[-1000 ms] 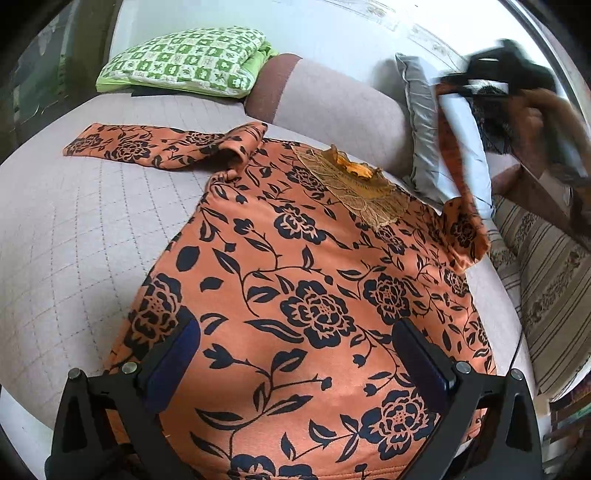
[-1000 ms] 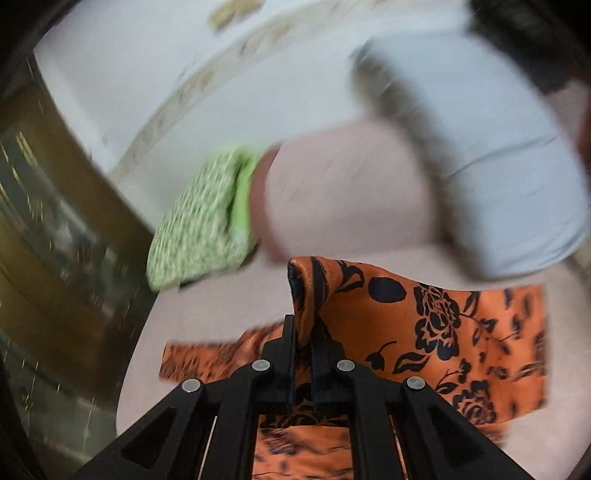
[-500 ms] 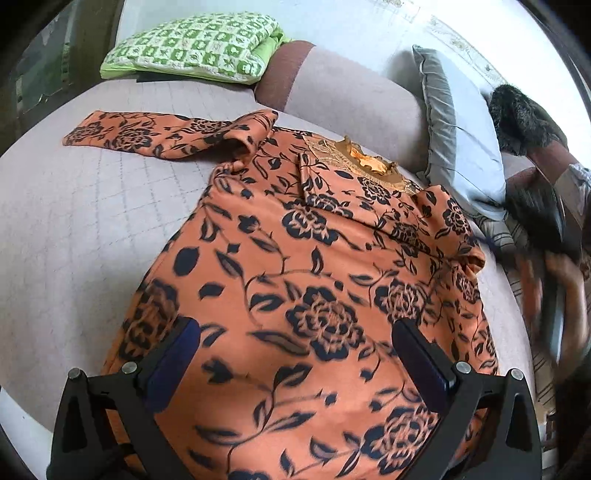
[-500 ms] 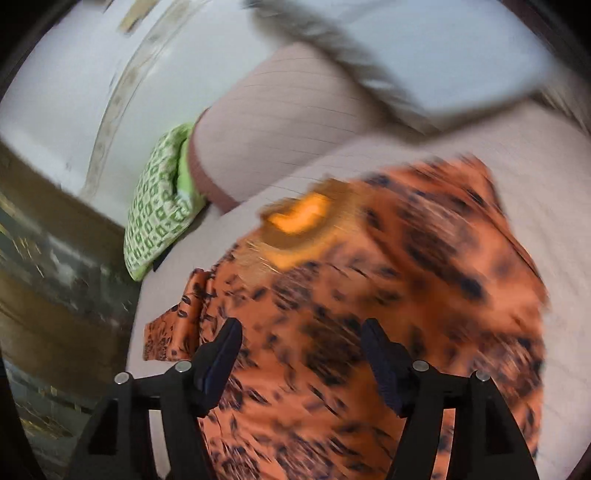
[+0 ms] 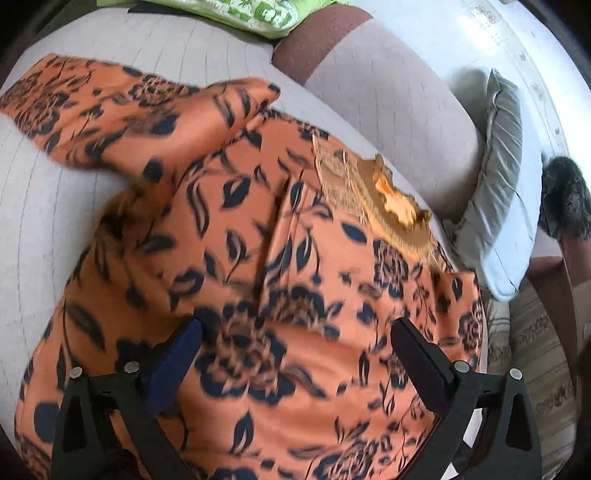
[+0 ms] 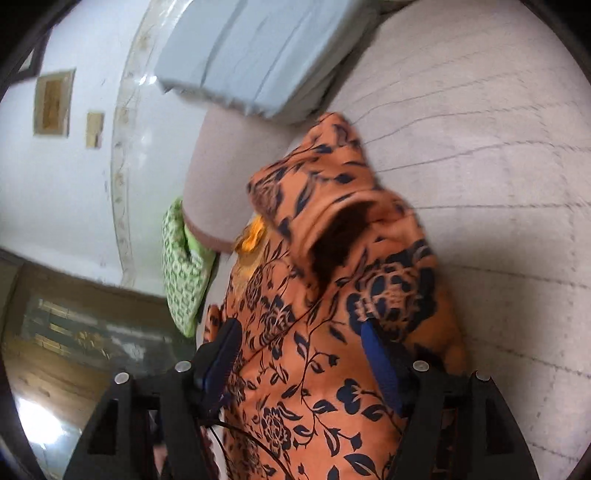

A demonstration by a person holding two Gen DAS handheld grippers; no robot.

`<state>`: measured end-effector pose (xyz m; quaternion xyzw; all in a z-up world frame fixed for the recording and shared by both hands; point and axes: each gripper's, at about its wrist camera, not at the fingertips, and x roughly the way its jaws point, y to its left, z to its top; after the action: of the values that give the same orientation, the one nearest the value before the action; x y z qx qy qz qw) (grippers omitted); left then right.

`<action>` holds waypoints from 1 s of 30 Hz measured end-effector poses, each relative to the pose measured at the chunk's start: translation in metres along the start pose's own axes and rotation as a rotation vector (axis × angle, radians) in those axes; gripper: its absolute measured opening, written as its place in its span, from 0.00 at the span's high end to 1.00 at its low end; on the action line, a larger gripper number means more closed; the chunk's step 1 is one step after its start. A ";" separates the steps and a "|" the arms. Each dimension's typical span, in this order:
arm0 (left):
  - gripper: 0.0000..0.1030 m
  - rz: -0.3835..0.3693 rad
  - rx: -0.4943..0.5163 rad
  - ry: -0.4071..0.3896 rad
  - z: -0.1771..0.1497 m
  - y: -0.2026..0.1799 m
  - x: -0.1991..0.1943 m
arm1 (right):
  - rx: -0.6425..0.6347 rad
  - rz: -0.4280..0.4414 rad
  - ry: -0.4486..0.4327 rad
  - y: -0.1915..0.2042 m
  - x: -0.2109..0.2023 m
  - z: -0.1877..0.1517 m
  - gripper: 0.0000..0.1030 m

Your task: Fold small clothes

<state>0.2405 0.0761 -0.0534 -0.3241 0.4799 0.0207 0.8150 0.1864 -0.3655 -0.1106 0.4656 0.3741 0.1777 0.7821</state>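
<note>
Orange floral garment lying spread on quilted bed, one sleeve folded across chest, other sleeve stretching toward green pillow. Left tool hovering over hem, jaws gaping, gripping nothing. Right tool parted wide over fabric, nothing pinched. Grey pillow leaning behind.

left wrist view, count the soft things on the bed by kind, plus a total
Orange floral-print garment: 1
Pillows and cushions: 3 (green checked pillow, grey satin pillow, beige and brown bolster cushion)
Dark furry item: 1
Total: 5
</note>
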 end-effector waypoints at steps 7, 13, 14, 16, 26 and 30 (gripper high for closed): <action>0.58 0.123 0.095 0.078 0.014 -0.018 0.034 | 0.014 0.019 0.002 0.000 0.000 0.002 0.32; 0.41 0.083 0.191 0.046 0.015 -0.028 0.039 | 0.026 0.023 -0.011 -0.006 -0.009 0.004 0.32; 0.49 0.102 0.209 0.037 0.014 -0.031 0.040 | 0.023 0.022 -0.010 -0.006 -0.009 0.004 0.32; 0.95 0.172 0.260 0.014 0.014 -0.035 0.041 | 0.015 0.015 -0.012 -0.005 -0.009 0.004 0.32; 0.95 0.254 0.333 -0.201 0.053 -0.033 -0.010 | 0.032 -0.001 -0.020 -0.011 -0.007 0.009 0.32; 0.88 0.331 0.366 -0.122 0.046 -0.016 0.030 | 0.005 -0.007 0.006 -0.008 -0.001 0.007 0.32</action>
<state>0.2979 0.0802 -0.0539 -0.0865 0.4719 0.0861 0.8732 0.1900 -0.3746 -0.1154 0.4656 0.3786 0.1755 0.7804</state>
